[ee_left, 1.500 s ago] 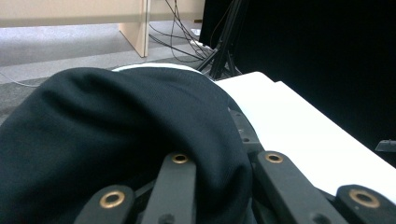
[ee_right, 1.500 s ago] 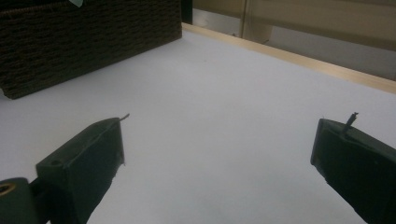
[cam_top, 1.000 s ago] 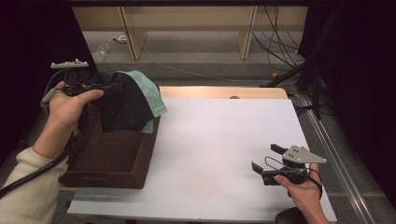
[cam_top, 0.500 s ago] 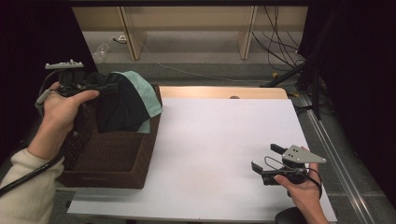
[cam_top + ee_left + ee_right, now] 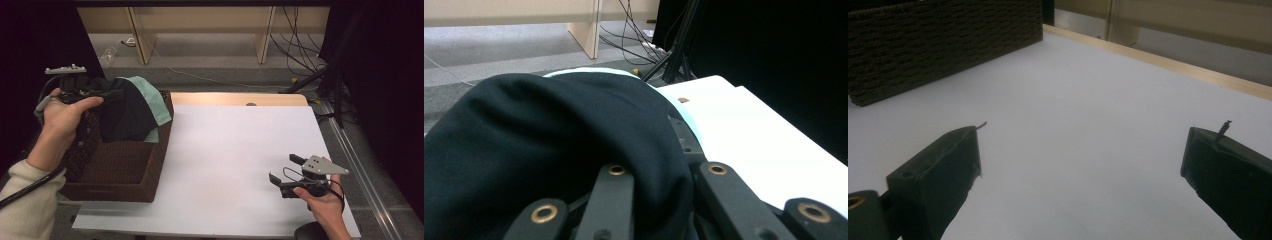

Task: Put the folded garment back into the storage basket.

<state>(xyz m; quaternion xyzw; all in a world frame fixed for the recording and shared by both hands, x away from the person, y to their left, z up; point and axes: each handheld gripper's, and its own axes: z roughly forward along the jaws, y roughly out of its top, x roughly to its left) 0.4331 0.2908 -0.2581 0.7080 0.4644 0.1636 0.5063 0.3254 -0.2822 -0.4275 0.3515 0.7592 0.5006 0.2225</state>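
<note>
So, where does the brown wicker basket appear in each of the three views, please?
High view: the wicker basket stands at the left edge of the white table top, with dark cloth hanging over it.
Left gripper view: the basket itself cannot be made out; the dark cloth covers the lower left.
Right gripper view: its woven wall runs along the top left.
Shared landmark: the white table top.

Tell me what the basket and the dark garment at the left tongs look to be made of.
Basket: dark brown woven wicker or rattan, matte, its ribbed weave showing. Dark garment: soft navy or black knit fabric with a fine mesh texture, probably synthetic.
</note>
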